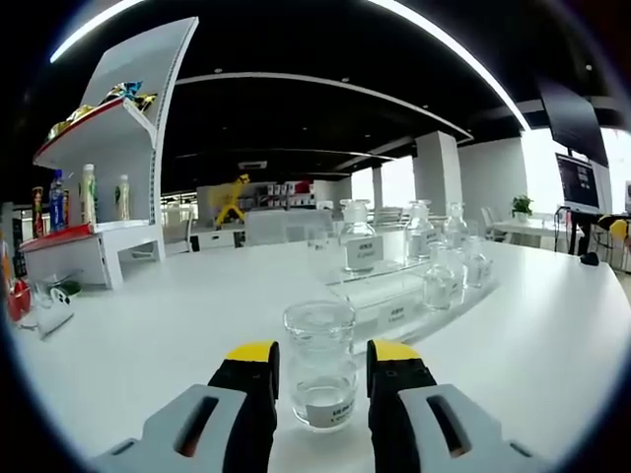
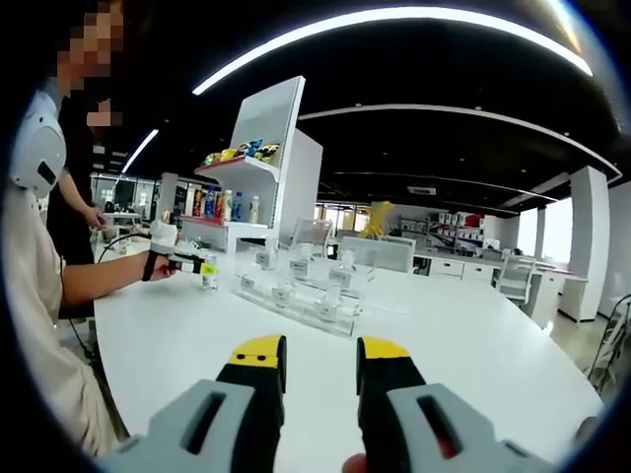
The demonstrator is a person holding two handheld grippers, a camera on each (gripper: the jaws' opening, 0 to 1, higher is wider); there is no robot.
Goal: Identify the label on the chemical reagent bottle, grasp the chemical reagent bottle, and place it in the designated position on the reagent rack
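A clear glass reagent bottle (image 1: 320,370) with a white label low on its front stands between the yellow-tipped jaws of my left gripper (image 1: 322,351), which press against its sides. In the right gripper view a hand holds that left gripper (image 2: 187,264) at the table's left side, with the bottle (image 2: 209,273) at its tip. The clear stepped reagent rack (image 1: 389,313) lies beyond, carrying several labelled glass bottles (image 1: 360,241). My right gripper (image 2: 321,347) hovers open over the white table, well short of the rack (image 2: 296,296), nothing between its jaws.
A white shelf unit (image 1: 118,197) with drink bottles and snacks stands at the table's left. A seated person's arm (image 2: 99,281) reaches in along the table's left edge. Bare white tabletop (image 2: 444,345) spreads to the right of the rack.
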